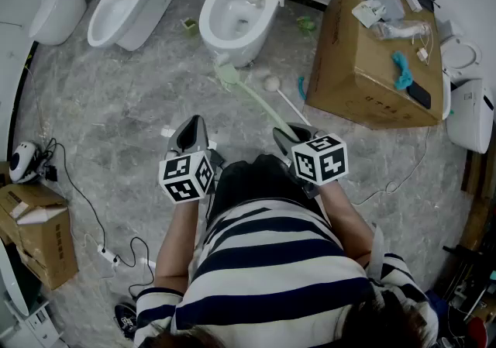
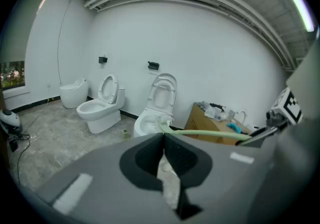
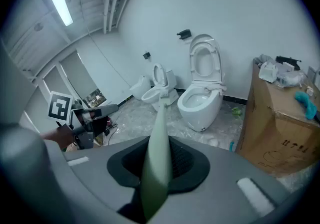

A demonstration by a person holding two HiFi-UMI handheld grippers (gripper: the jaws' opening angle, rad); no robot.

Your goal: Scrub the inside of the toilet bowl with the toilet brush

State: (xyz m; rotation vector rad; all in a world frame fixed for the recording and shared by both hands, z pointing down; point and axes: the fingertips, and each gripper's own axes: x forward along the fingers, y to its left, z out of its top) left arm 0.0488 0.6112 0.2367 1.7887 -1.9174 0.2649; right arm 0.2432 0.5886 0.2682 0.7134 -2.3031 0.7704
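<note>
At the bottom centre of the head view, the left tool [image 1: 192,134] has its jaws pressed together with nothing between them. Just to its right, the right tool [image 1: 287,136] is clamped on the handle of the pale green toilet brush [image 1: 249,95]. The brush slants up and left over the marbled floor [image 1: 116,91]. Its head lies just in front of the open toilet [image 1: 211,19] at the top centre, outside the bowl. A cardboard box [image 1: 364,67] stands at the upper right and a second toilet [image 1: 128,5] at the upper left.
</note>
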